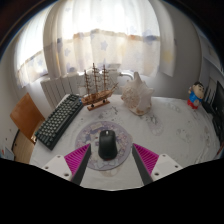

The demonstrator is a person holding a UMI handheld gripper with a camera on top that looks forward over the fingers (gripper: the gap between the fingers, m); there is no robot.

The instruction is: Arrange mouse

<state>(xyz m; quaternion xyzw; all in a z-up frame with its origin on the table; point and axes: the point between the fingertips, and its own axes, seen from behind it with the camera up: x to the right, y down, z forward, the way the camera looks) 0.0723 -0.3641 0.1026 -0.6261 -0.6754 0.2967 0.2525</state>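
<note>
Gripper view: the mouse [106, 144] rests on a round mat [107, 157] on the white table [170, 140]. The gripper [110, 160] is spread wide — its pink pads [76, 157] stand to either side of the mouse with a clear gap on each side, touching nothing. The mouse lies between the fingers and slightly ahead of their tips. Its long axis runs straight ahead, in line with the fingers, so closing the jaws would meet its two long flanks.

Taking the mouse as reference: the keyboard [60, 121] lies to its left and beyond, angled away. The model ship [96, 88] stands directly beyond it, well apart. A pale figurine [135, 95] stands beyond and to the right.

Open table lies right of the mouse — likely the freest direction for repositioning.
</note>
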